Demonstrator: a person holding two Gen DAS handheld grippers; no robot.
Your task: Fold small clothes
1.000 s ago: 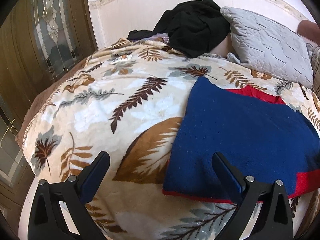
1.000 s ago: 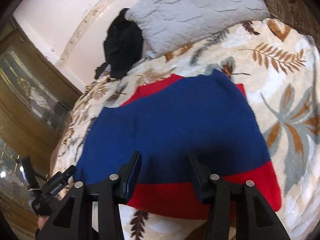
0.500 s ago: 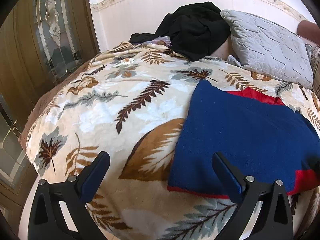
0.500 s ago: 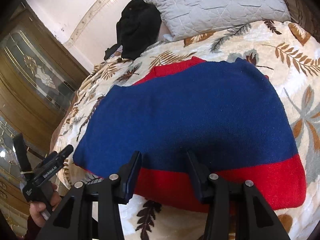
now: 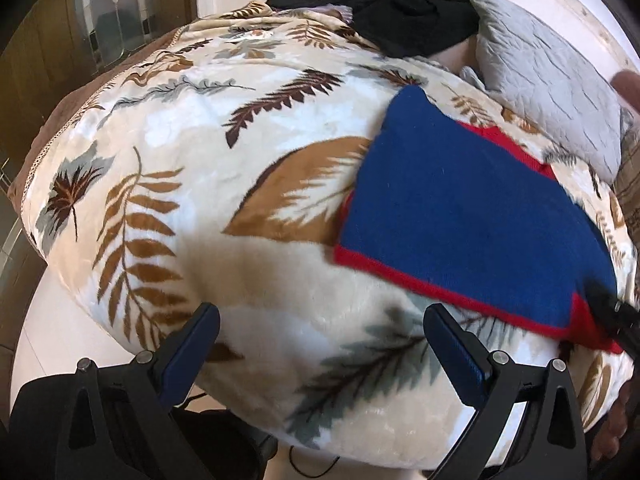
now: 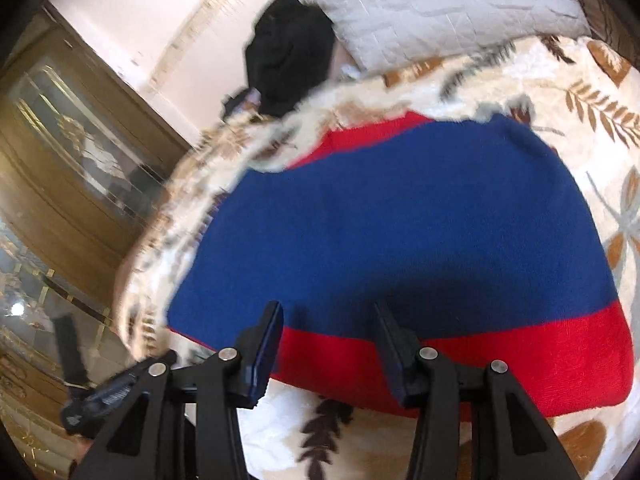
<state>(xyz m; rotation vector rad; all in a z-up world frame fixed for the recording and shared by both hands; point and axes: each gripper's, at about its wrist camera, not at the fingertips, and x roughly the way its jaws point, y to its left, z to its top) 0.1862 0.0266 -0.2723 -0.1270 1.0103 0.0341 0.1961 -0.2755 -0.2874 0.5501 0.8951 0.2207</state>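
A folded blue knit garment (image 5: 460, 216) with a red hem (image 6: 480, 364) lies flat on the leaf-print blanket (image 5: 240, 128). My left gripper (image 5: 320, 320) is open wide over bare blanket near the bed's front edge, left of the garment's red-trimmed corner. My right gripper (image 6: 328, 320) hangs just over the red hem, jaws partly apart, with no cloth pinched between the pads. The right gripper's black tip (image 5: 608, 308) shows at the garment's near right corner. The left gripper's body (image 6: 116, 392) appears low on the left in the right wrist view.
A grey quilted pillow (image 5: 552, 80) and a heap of black clothes (image 5: 404, 4) lie at the head of the bed. A wooden cabinet with glass doors (image 6: 68, 148) stands beside the bed. The mattress edge drops off just under both grippers.
My left gripper has tipped downward and drawn back toward the bed's edge, so the garment now sits further right in its view. The right gripper has shifted sideways along the red hem.
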